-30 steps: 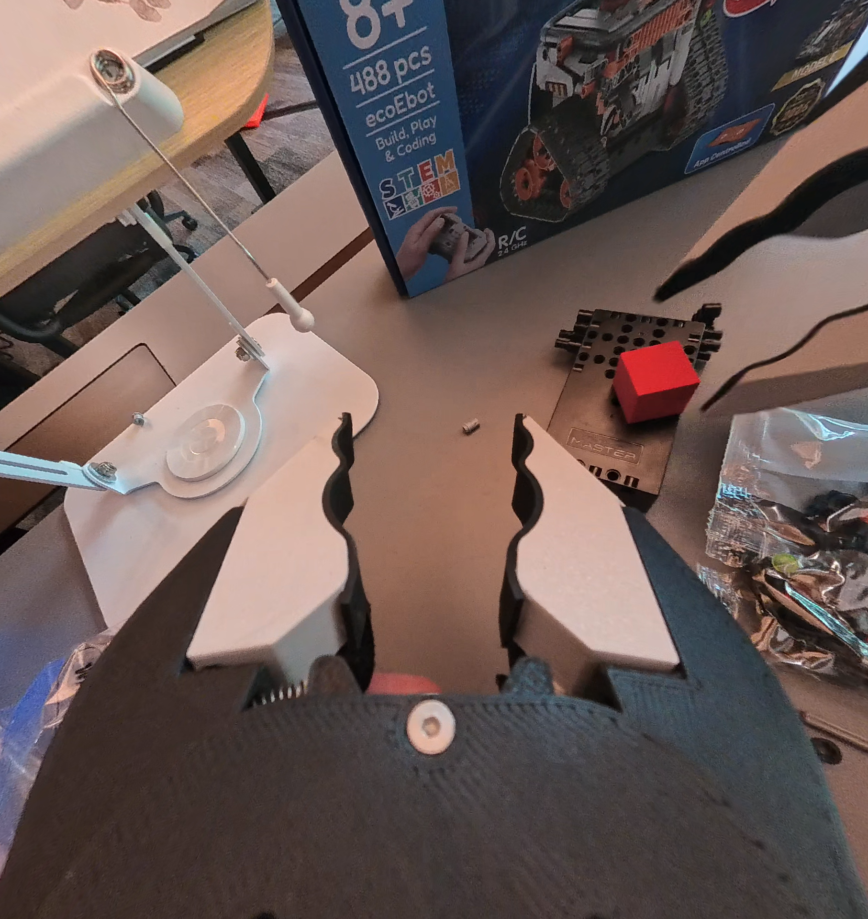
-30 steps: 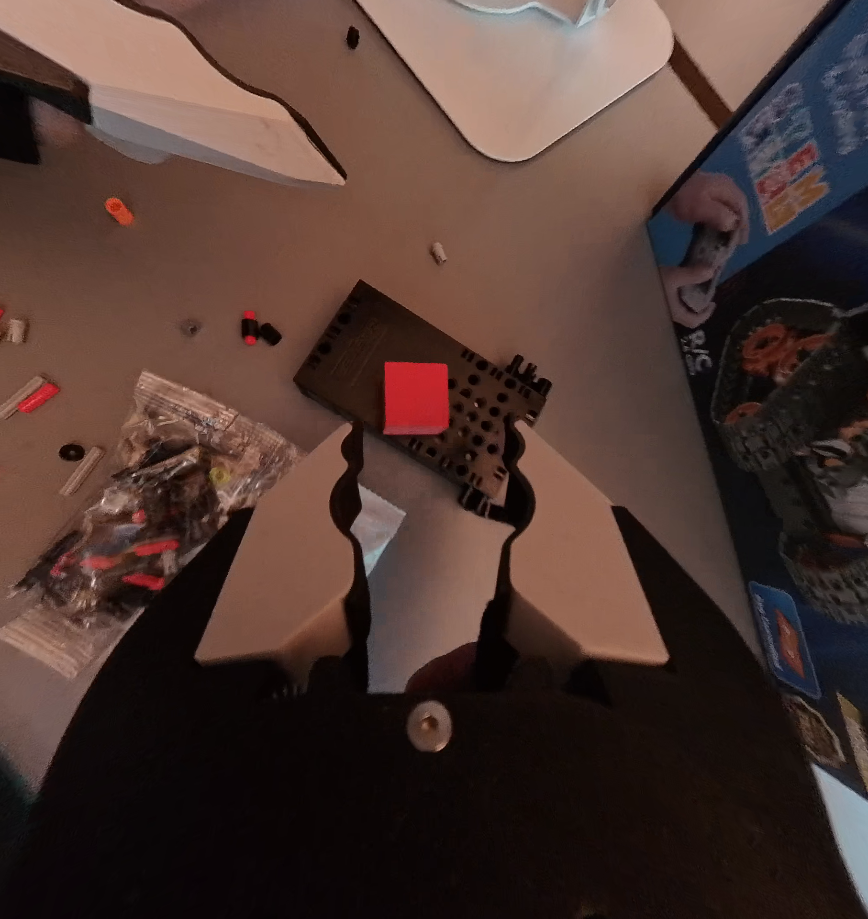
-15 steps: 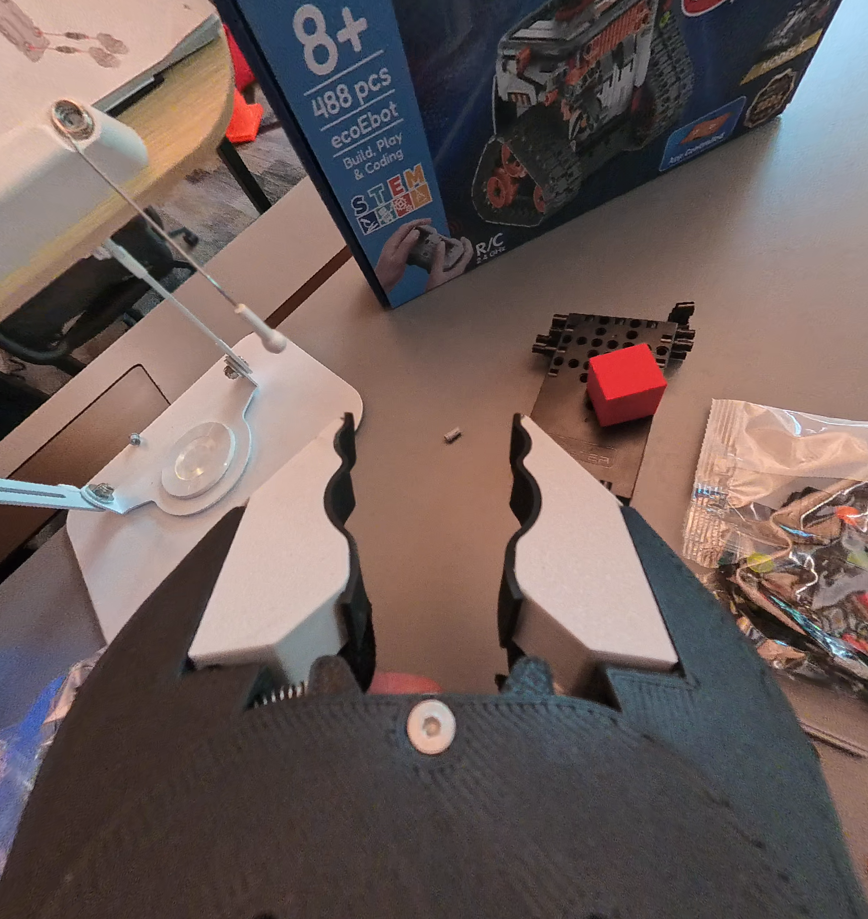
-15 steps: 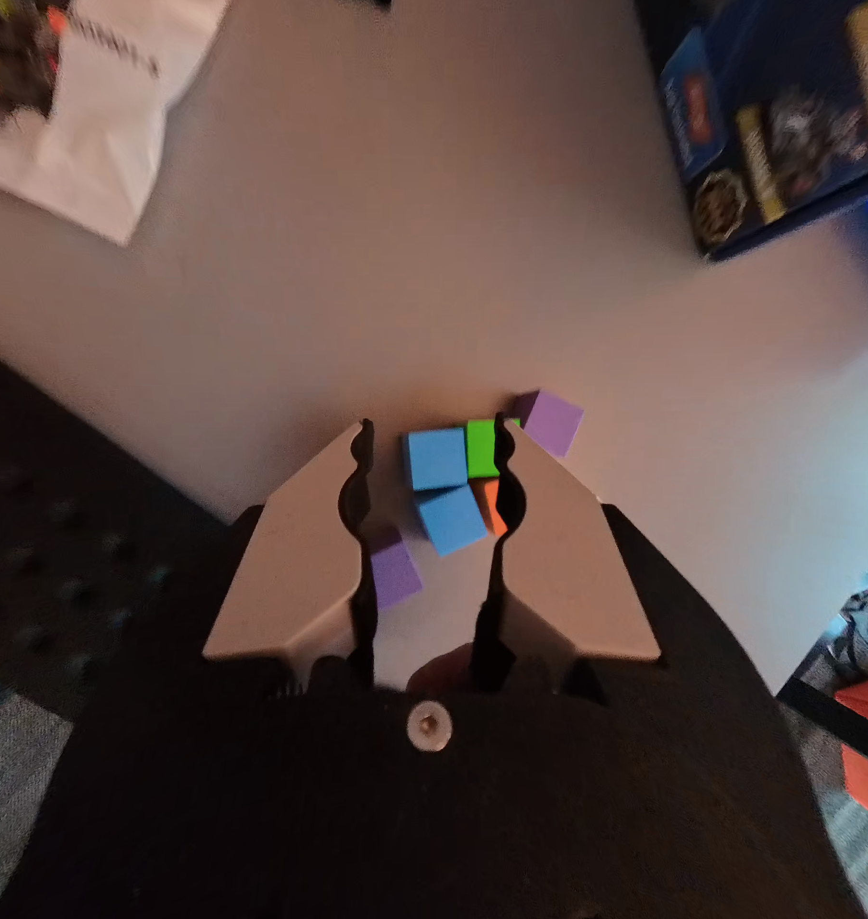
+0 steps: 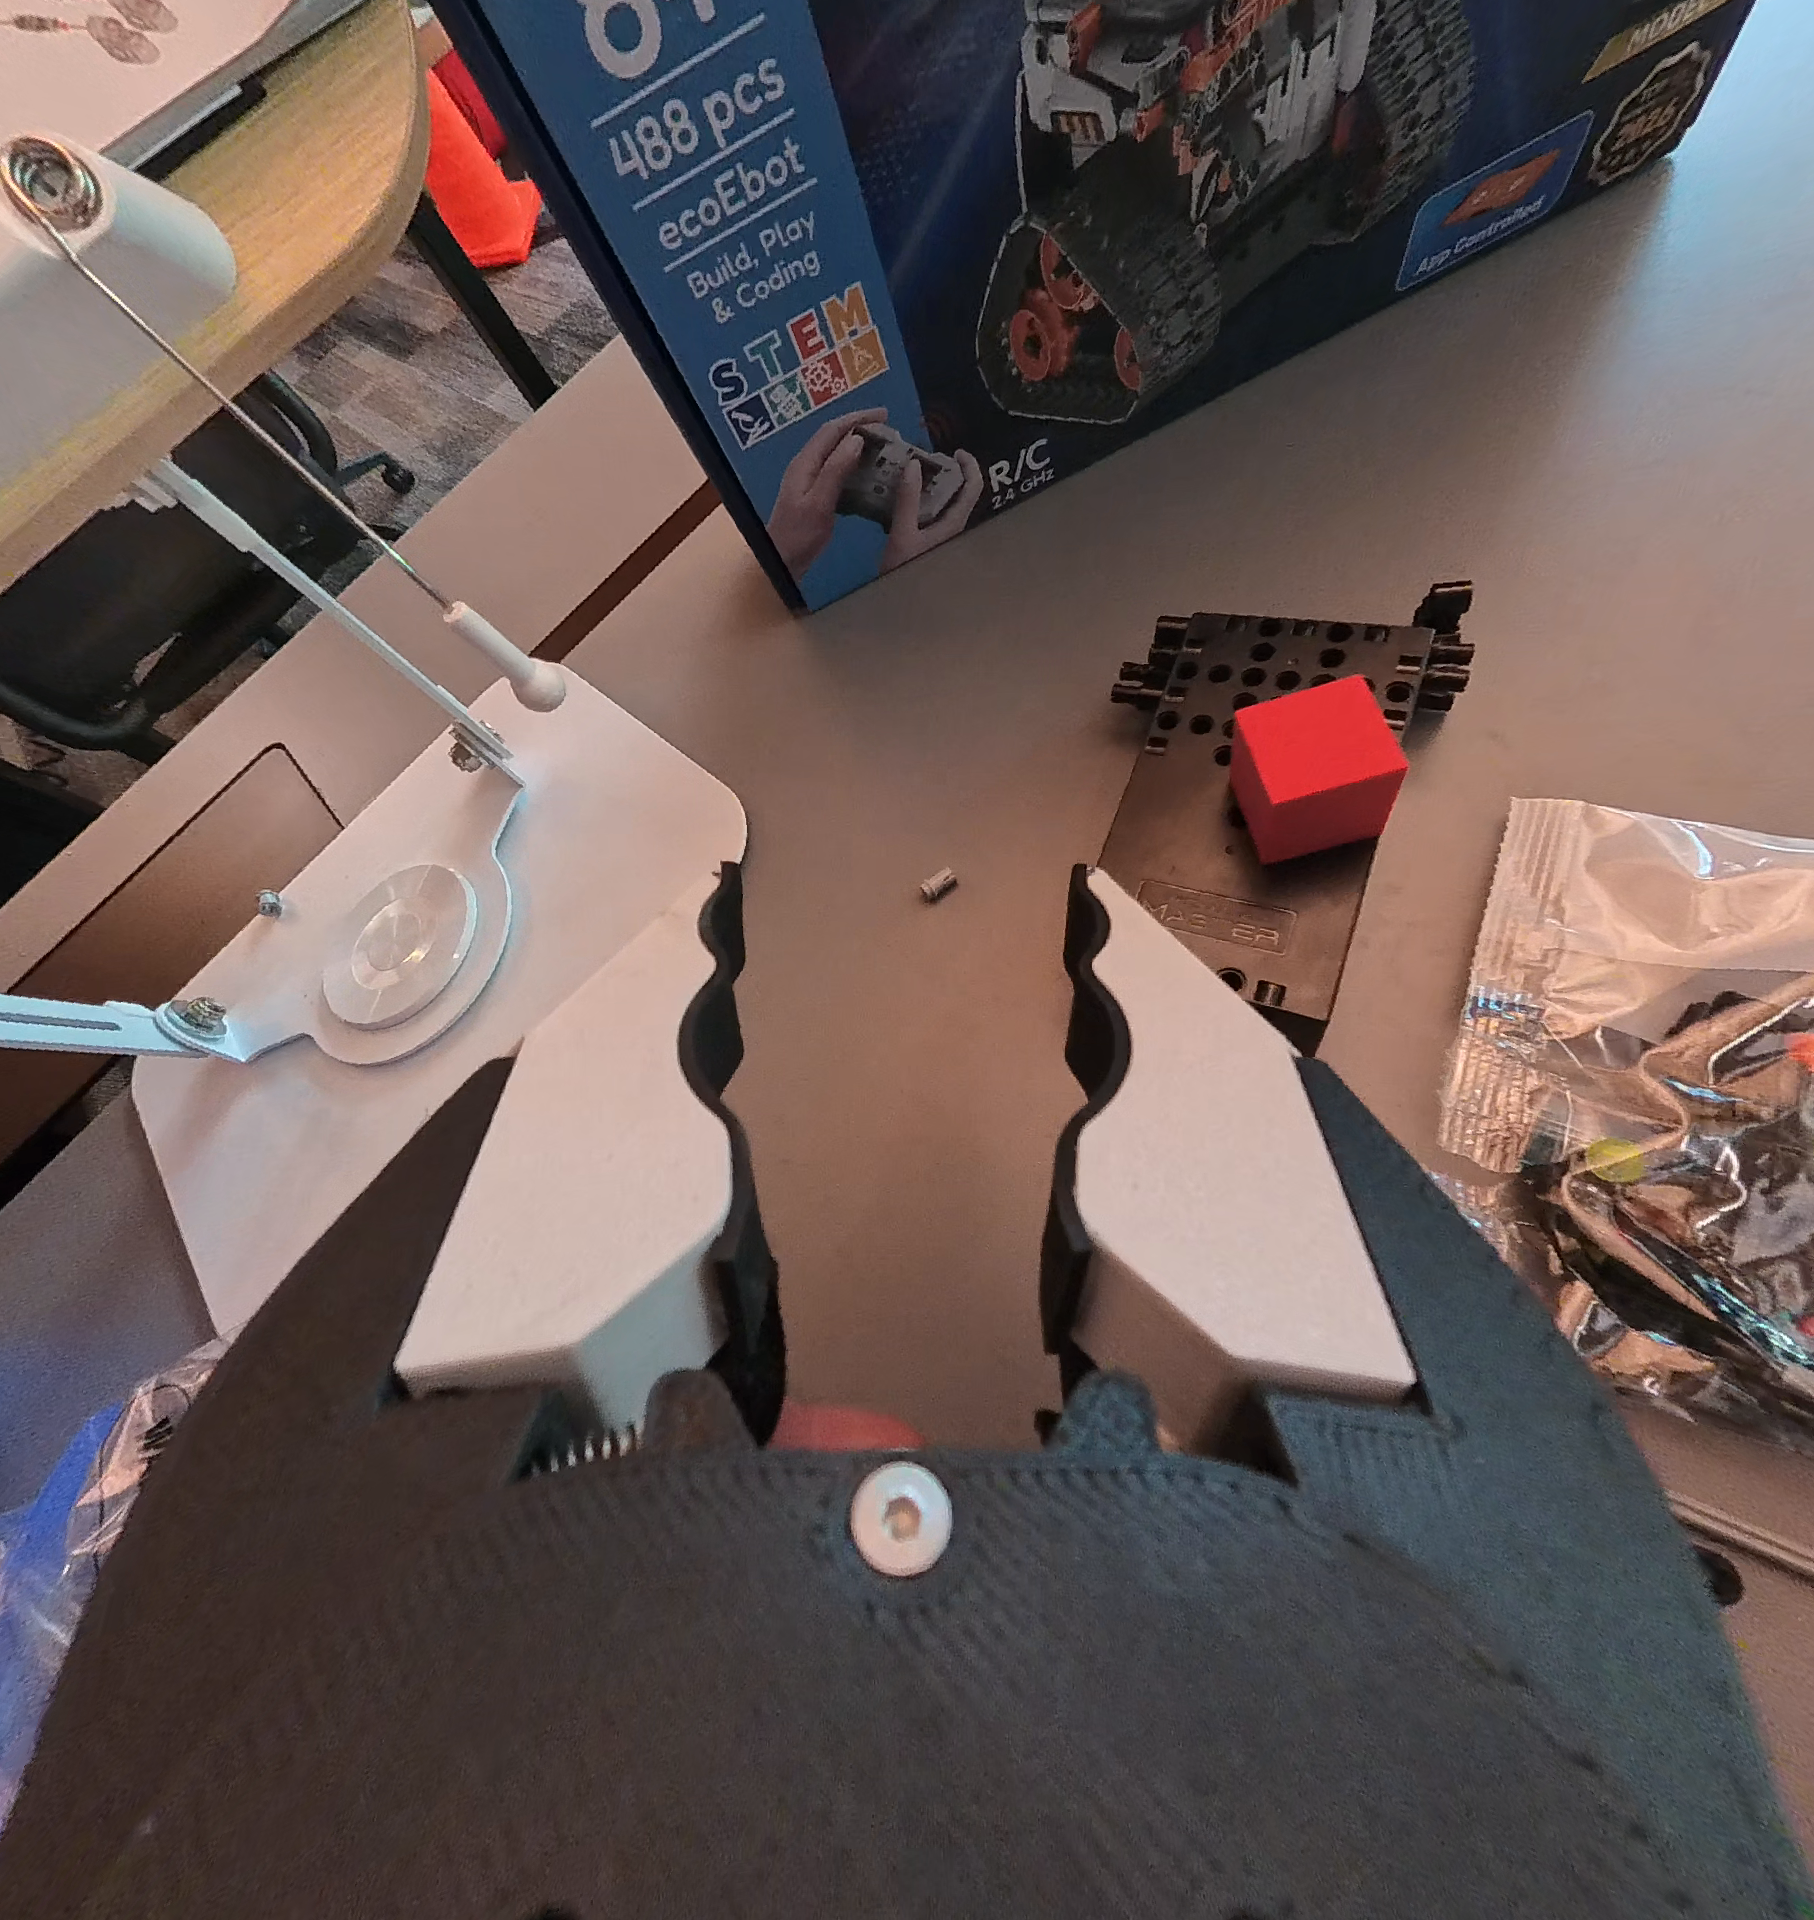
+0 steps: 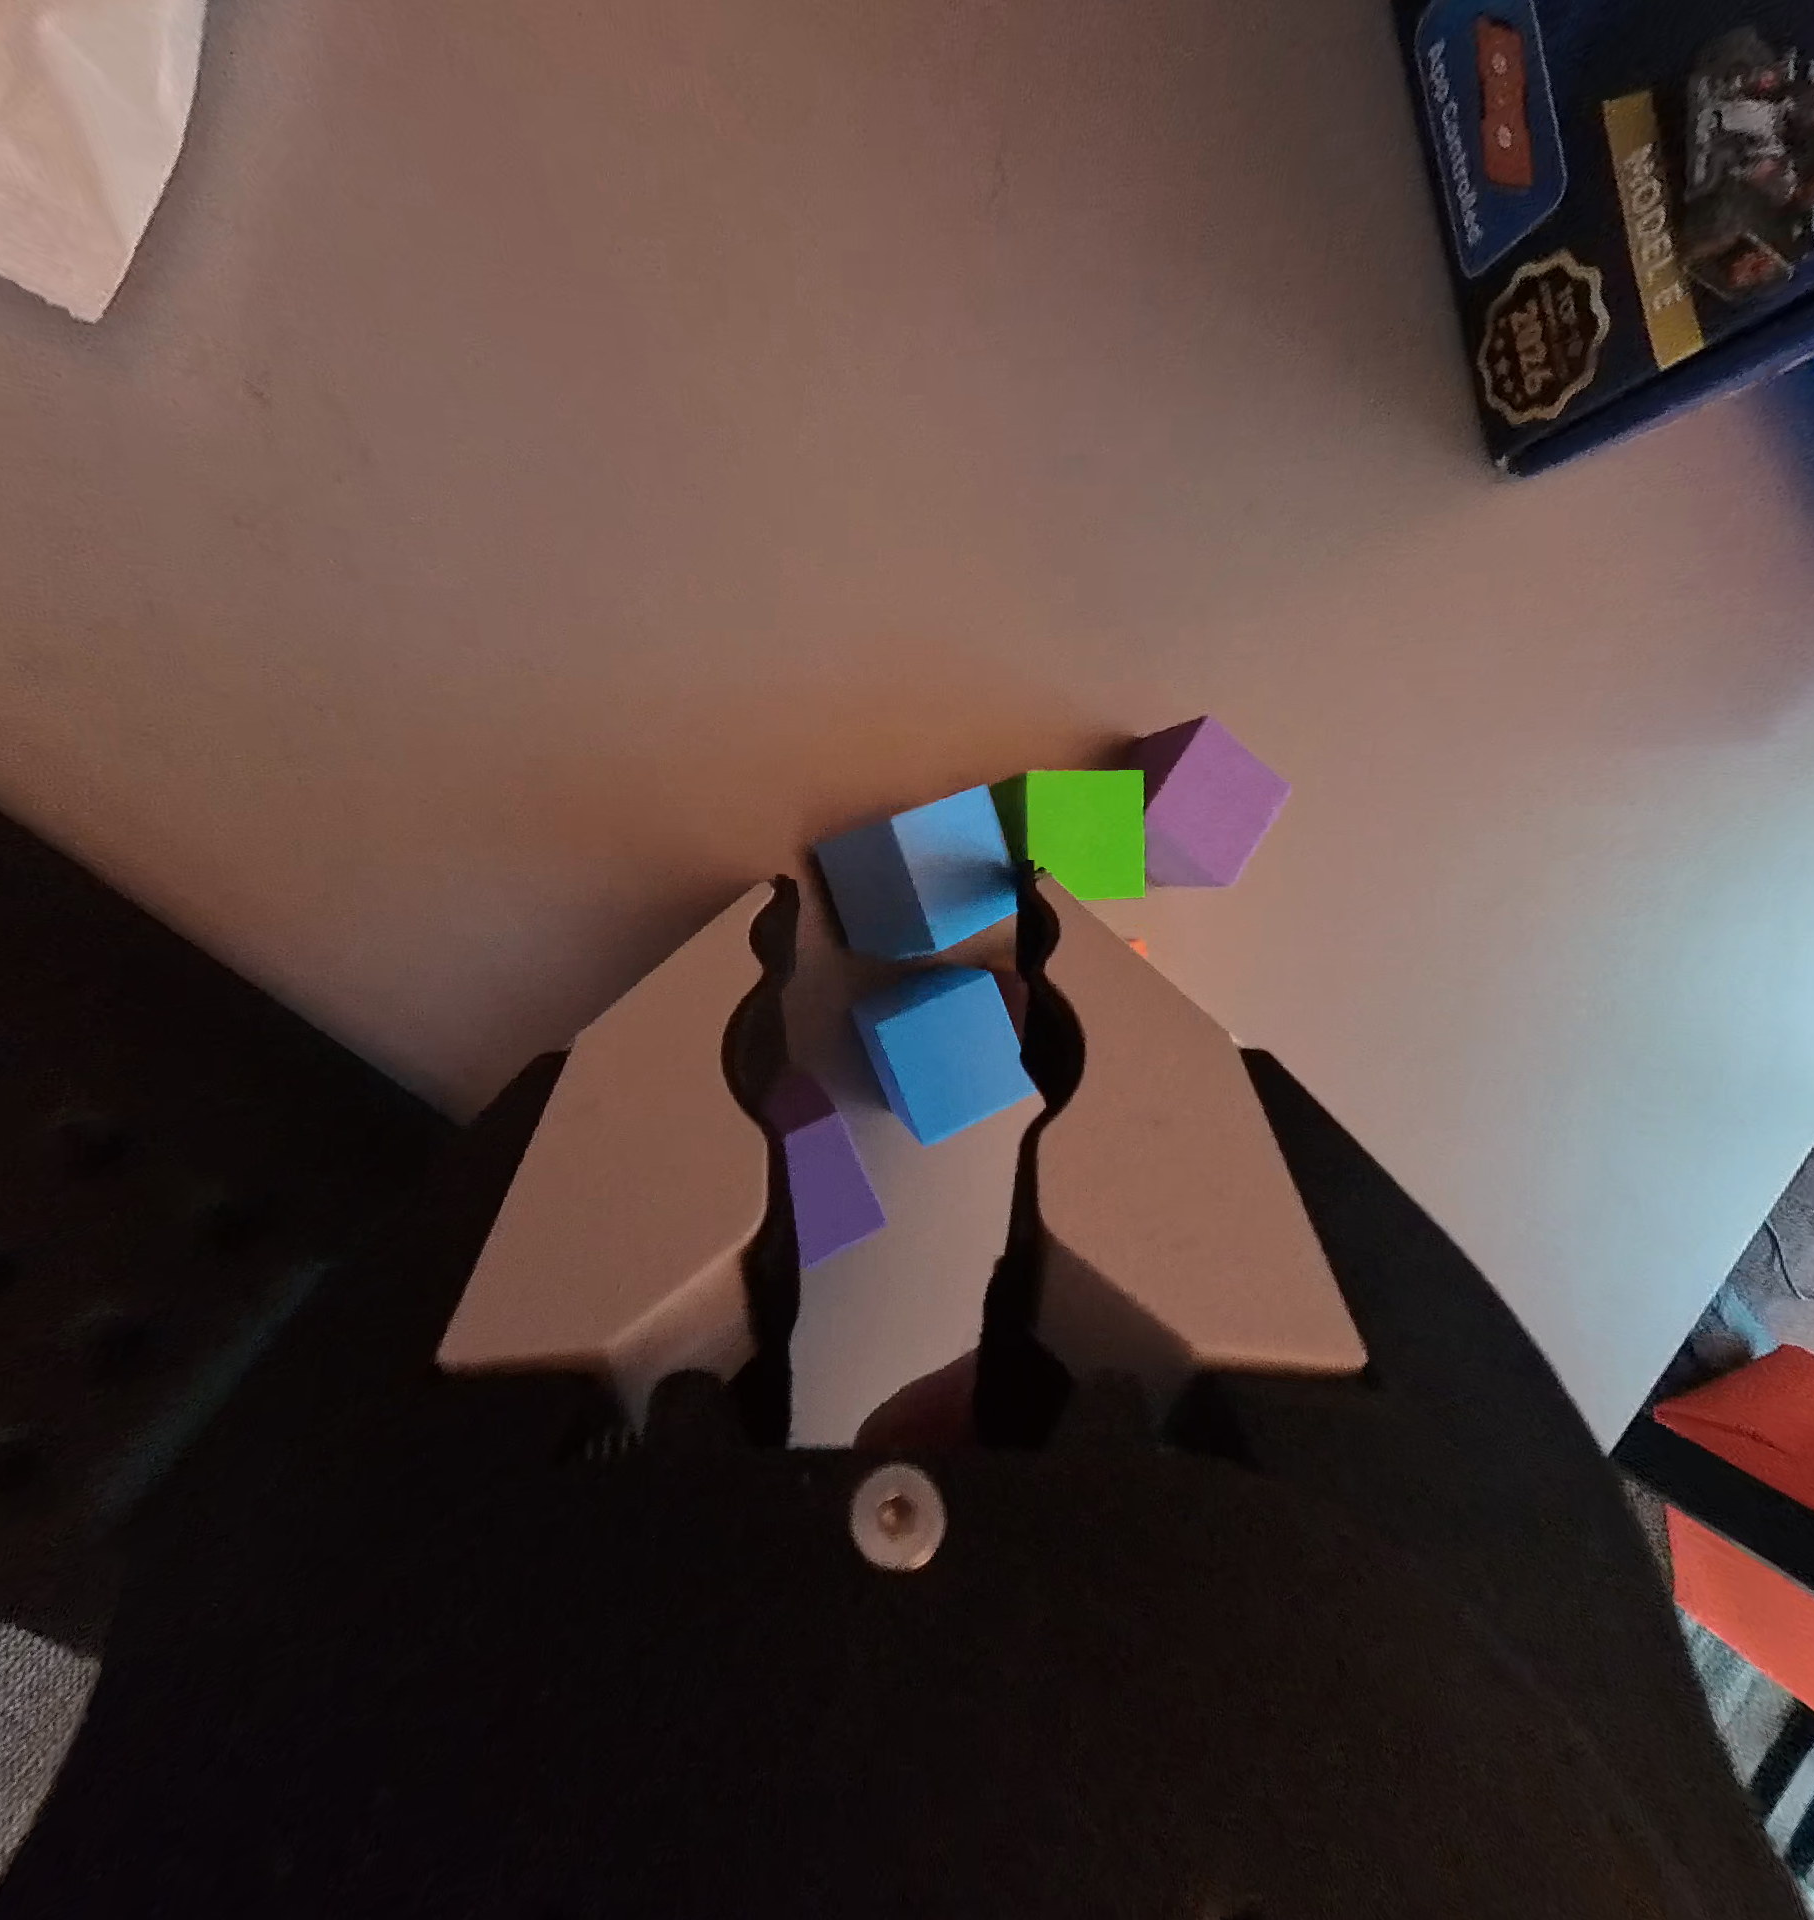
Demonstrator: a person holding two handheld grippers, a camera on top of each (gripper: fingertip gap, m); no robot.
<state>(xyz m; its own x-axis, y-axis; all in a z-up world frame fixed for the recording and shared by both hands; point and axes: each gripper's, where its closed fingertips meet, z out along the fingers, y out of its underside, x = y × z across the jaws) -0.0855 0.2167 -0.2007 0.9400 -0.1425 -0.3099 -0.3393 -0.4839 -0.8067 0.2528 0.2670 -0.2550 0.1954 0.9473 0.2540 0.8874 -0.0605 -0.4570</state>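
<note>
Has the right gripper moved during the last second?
Yes. The right gripper was over the black plate with the red cube; it now hangs over the blue cubes near the table edge, away from that plate.

A red cube point(image 5: 1316, 767) sits on a black plate point(image 5: 1251, 831), with a blue box point(image 5: 882, 260) at twelve o'clock. Two blue cubes point(image 6: 939, 1049), one green point(image 6: 1085, 831) and two purple point(image 6: 1209, 805) lie on the grey table point(image 6: 674, 468).

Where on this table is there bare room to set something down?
Bare grey table stretches between the coloured cubes, the white bag and the blue toy box. A smaller strip lies between the white lamp base and the black plate, holding only a tiny grey pin. It is crowded around the cubes and the parts bag.
</note>
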